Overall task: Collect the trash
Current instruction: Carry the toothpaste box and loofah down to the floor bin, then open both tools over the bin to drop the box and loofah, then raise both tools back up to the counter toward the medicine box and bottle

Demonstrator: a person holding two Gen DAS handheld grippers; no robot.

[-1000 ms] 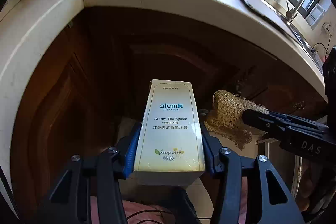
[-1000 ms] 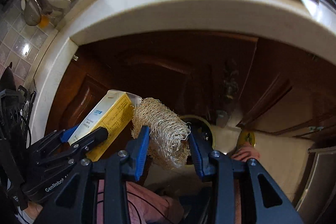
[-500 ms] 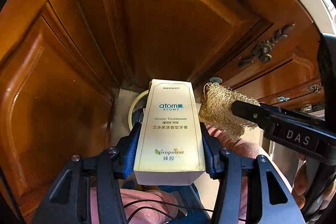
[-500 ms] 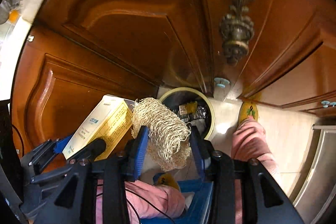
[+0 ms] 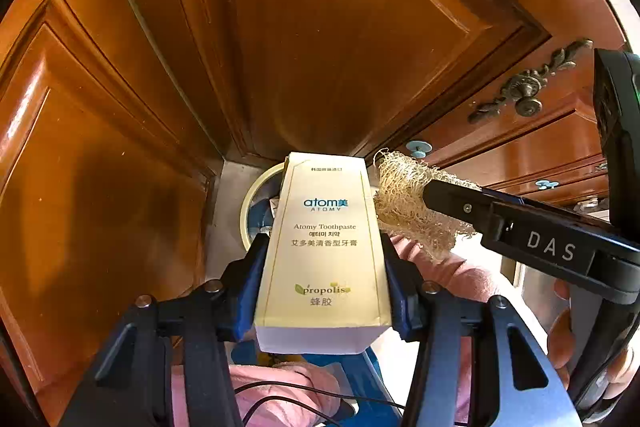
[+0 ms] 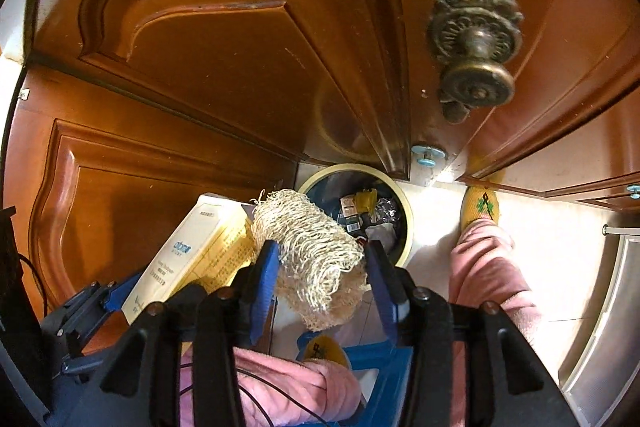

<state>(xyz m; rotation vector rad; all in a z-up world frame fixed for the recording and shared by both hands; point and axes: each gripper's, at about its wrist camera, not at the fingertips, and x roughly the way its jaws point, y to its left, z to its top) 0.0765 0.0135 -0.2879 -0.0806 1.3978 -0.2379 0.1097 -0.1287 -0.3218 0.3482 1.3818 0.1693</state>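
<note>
Trash is in both grips: the left gripper is clamped on an Atomy toothpaste box, and the right gripper pinches a loofah scrubber. Both hang above the round trash bin, which stands on the floor against the wooden cabinet doors and already holds wrappers. The step in hand looks like the carry to the bin. In the right wrist view its mouth lies at about one o'clock from the loofah, so next each gripper likely needs to come over the opening and release, the box tipped so that it clears the rim.
</note>
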